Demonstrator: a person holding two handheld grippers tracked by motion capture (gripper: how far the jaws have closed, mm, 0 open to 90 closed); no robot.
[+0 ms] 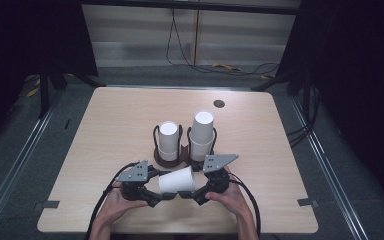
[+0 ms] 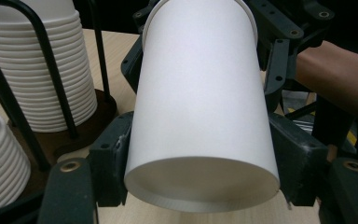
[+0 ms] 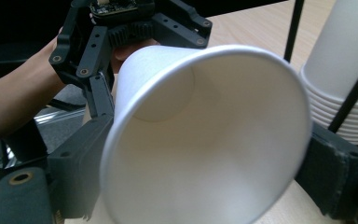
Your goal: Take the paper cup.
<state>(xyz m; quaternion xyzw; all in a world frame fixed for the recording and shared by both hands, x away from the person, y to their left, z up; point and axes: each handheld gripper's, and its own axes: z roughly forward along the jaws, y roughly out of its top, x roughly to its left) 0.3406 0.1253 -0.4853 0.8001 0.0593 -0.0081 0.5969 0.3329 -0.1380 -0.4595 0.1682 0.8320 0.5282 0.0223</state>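
Your left gripper (image 1: 156, 196) has its jaws pinching the base end of the cup (image 1: 177, 181), and your right gripper (image 1: 200, 192) has its jaws pressed on the rim end, so the cup lies sideways between both, just above the bench (image 1: 105, 130). It looks thin, light and easily crushed: grip the stiffer base or rolled rim, gently. Behind it stand 2 racks of stacked cups (image 1: 168, 141).
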